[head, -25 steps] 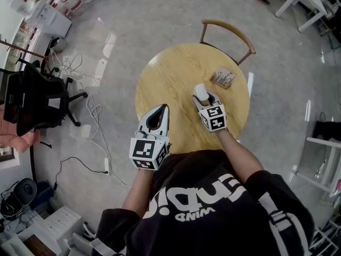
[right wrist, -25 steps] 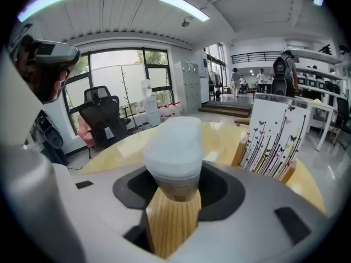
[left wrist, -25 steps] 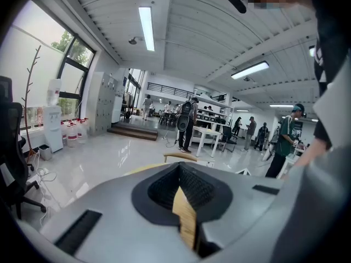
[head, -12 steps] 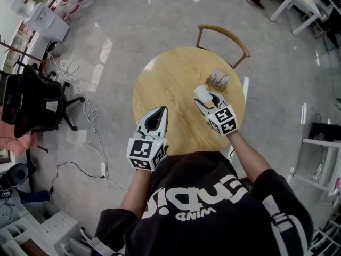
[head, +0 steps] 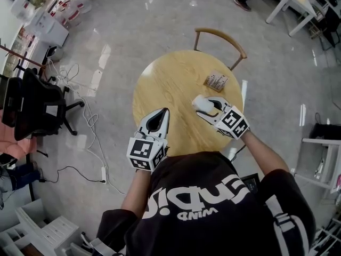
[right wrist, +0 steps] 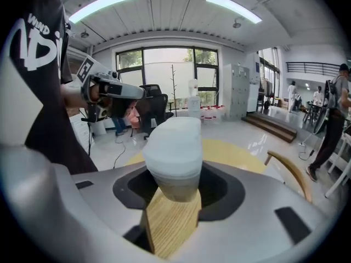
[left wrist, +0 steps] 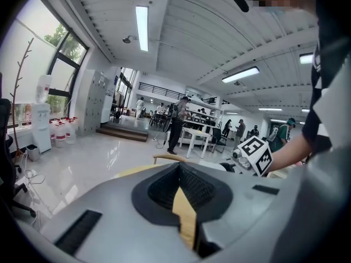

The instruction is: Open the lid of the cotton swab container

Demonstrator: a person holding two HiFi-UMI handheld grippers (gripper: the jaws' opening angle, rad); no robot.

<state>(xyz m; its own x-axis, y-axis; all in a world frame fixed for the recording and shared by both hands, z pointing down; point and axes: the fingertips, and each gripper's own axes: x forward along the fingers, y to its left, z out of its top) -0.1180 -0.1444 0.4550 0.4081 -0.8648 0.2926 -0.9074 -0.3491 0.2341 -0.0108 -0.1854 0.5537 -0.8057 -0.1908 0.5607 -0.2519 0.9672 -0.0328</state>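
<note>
Cotton swab container [head: 199, 102], a small tub with its white lid on, is gripped by the right gripper [head: 205, 106] over the right side of the round wooden tabletop [head: 165, 79] in the head view. The left gripper [head: 164, 112] hovers at the tabletop's near left edge, well apart from the container. A small packet [head: 216, 80] lies near the far right edge, and a chair [head: 221, 35] stands beyond the far edge.

Left gripper view: the jaws are clenched together with nothing between them.

Right gripper view: the jaws clasp the container's lower body, its lid end pointing away.
</note>
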